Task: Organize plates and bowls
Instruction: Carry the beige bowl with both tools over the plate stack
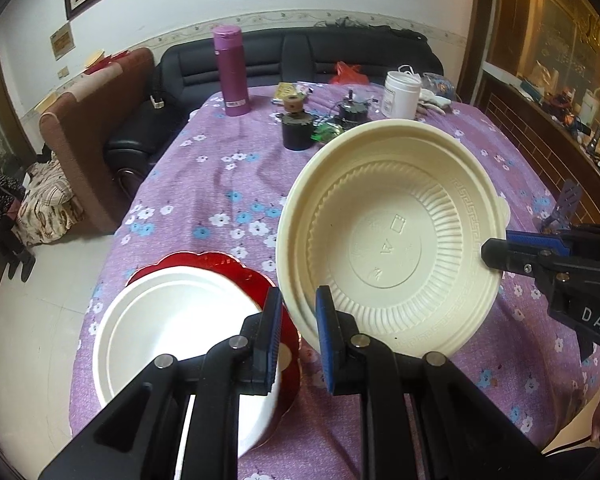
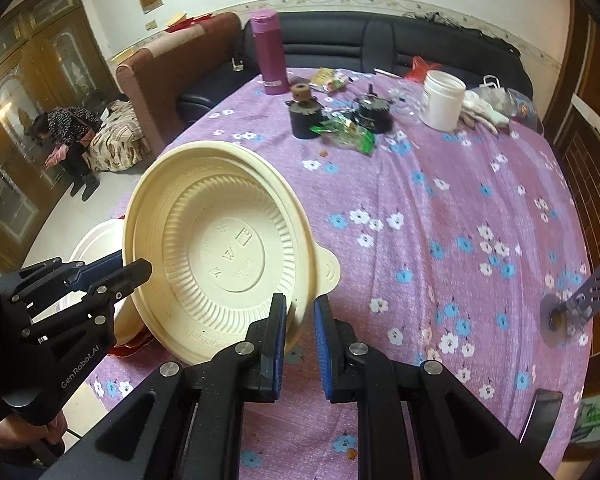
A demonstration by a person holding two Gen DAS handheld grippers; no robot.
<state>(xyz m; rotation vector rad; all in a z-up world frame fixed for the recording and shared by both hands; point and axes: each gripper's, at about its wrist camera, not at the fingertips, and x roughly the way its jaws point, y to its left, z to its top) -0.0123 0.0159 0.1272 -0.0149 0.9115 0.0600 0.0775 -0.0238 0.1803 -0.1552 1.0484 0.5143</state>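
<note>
Both grippers — left, right — pinch cream bowl rim (tilted).

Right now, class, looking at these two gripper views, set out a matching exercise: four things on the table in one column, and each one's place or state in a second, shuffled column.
Things:
1. cream bowl
2. white plate
3. purple flask
4. white jar

States:
A. upright at the table's far left
B. lying on the red plate
C. tilted, rim between both grippers' fingers
D. far right, beside white gloves

Pairs: 1-C, 2-B, 3-A, 4-D
</note>
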